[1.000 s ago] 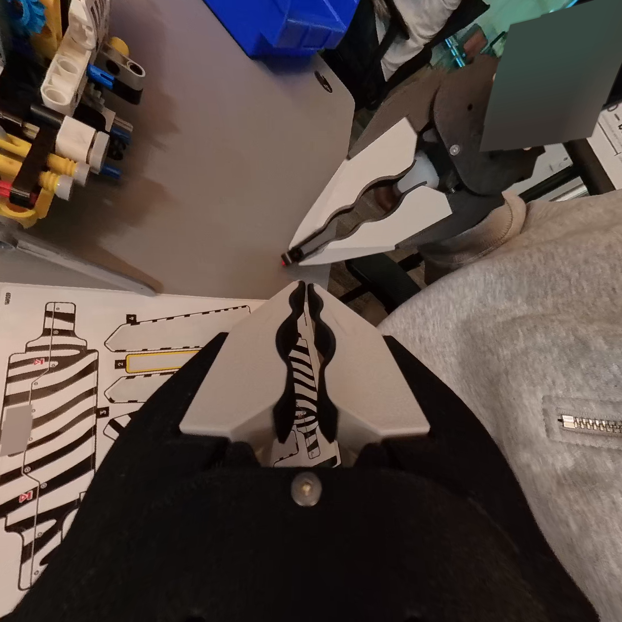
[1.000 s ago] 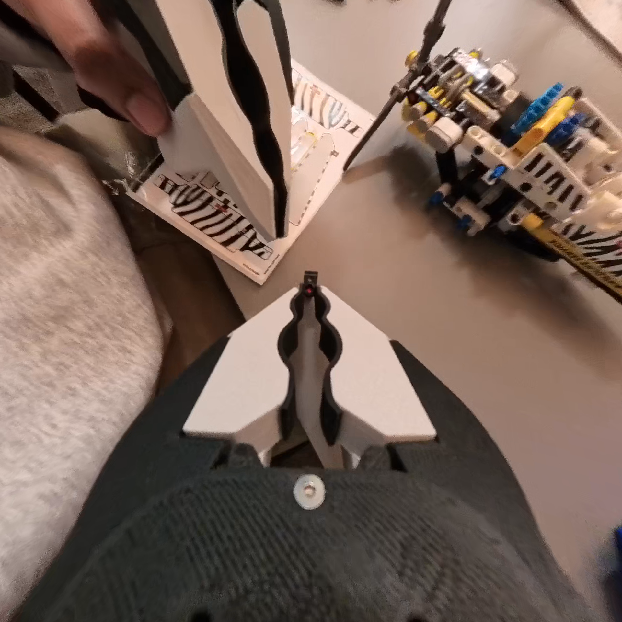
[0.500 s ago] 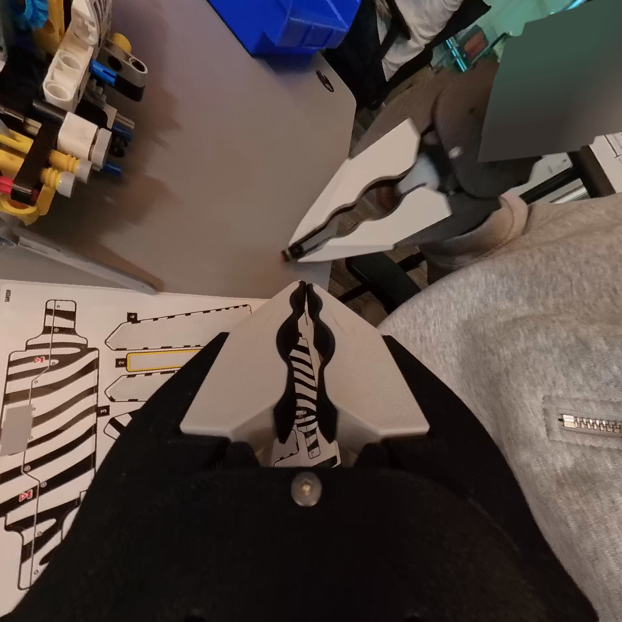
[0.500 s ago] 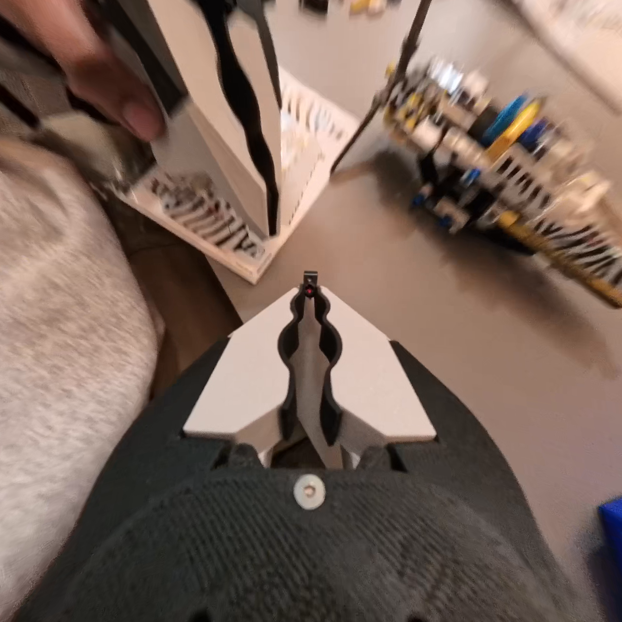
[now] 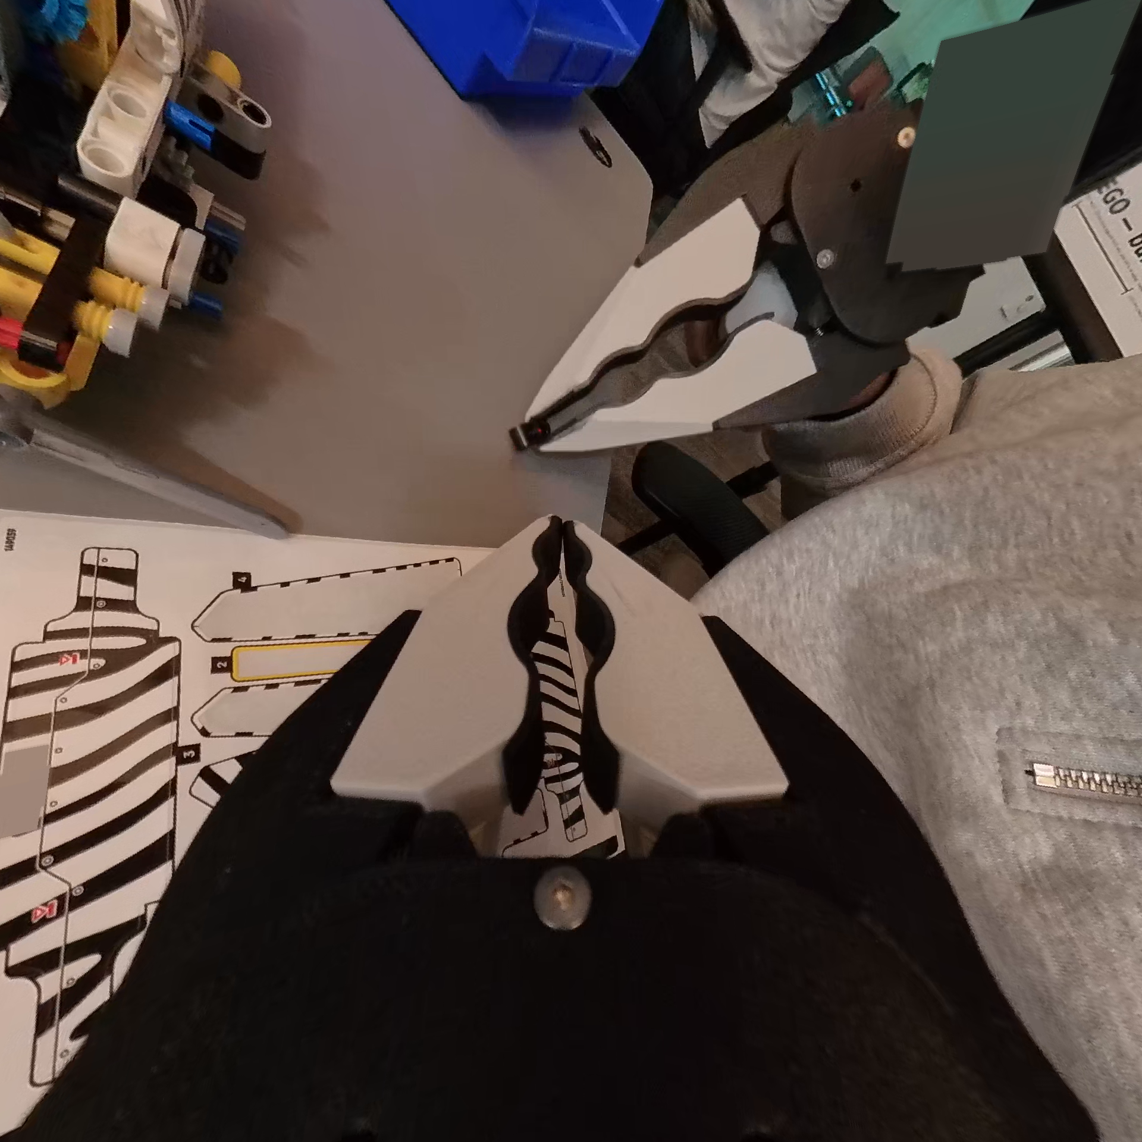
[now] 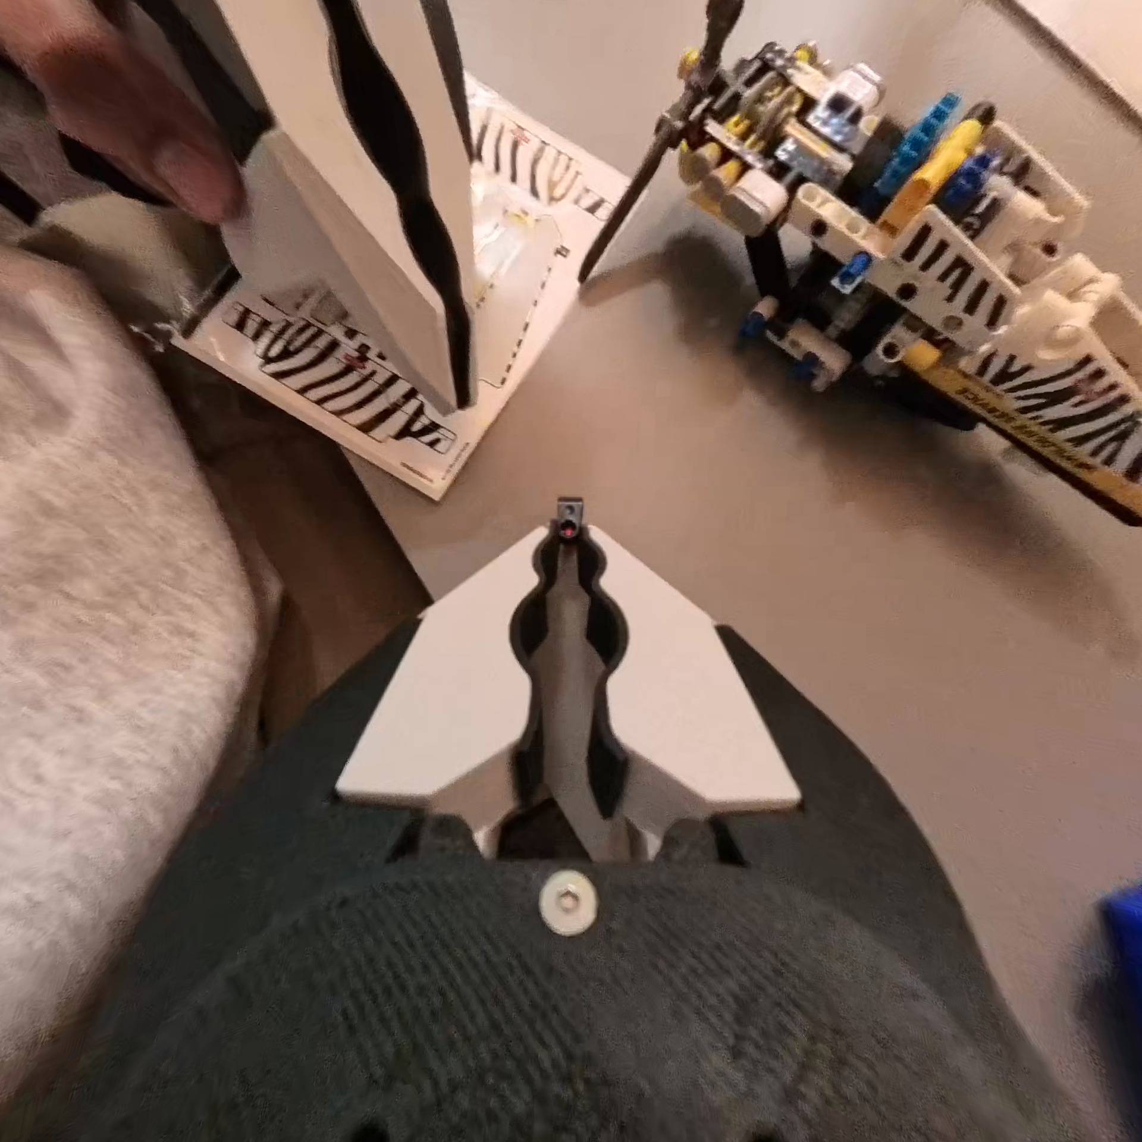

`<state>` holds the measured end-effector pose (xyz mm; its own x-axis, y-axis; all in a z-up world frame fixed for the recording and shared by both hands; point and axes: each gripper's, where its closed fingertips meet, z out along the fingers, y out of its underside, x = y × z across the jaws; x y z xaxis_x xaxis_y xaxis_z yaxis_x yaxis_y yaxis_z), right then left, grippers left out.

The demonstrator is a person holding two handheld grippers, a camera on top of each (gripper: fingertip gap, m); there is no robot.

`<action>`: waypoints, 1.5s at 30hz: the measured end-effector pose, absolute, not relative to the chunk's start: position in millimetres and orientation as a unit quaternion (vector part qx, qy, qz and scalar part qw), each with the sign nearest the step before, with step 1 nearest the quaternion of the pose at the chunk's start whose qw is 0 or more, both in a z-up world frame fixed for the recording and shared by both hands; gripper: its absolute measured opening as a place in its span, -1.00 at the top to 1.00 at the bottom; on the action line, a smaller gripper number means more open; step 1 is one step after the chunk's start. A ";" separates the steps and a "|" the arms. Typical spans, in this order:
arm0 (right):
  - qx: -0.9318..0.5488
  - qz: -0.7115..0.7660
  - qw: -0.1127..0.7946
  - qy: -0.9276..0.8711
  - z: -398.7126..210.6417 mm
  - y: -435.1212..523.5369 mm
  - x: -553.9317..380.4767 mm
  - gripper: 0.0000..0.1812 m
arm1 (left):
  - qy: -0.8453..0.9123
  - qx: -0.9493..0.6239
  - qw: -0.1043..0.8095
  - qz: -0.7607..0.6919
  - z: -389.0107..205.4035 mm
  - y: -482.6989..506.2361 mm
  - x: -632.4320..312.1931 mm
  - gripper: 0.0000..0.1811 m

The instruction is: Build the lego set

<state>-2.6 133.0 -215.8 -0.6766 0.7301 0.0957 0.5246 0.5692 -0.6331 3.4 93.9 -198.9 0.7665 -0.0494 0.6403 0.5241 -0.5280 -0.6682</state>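
Observation:
The zebra-striped lego model [image 6: 896,247] stands on the grey table [image 6: 803,556]; it also shows at the top left of the left wrist view [image 5: 123,204]. A zebra-striped sticker sheet [image 5: 111,710] lies at the table's near edge. My left gripper [image 5: 559,524] is shut, with its tips down on the sheet's corner; it shows in the right wrist view [image 6: 458,395] too. My right gripper [image 6: 568,525] is shut on a small black piece with a red spot [image 6: 568,514]. It hovers over the table edge, right of the sheet, and appears in the left wrist view [image 5: 525,434].
A blue bin [image 5: 525,43] sits at the far table edge, and a blue corner [image 6: 1121,945] shows at the right. A person's grey sweatshirt [image 5: 927,680] is close beside both grippers. A hand [image 6: 142,123] holds the left gripper. A grey rotor blade [image 6: 655,154] sticks out from the model toward the sheet.
The right gripper swung briefly and settled slightly farther over the table, still holding the black piece. The left gripper has stayed on the sticker sheet.

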 end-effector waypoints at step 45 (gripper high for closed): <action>-0.340 0.470 0.150 -0.801 -190.8 54.0 2.6 0.92 | -0.270 -0.727 0.575 -0.261 -148.8 40.4 -61.5 1.00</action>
<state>2.6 54.0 -190.8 -0.7244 0.6847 -0.0799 0.4031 0.3268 -0.8548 -61.5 40.4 -148.8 0.7188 0.0922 0.6891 0.6918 -0.1927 -0.6959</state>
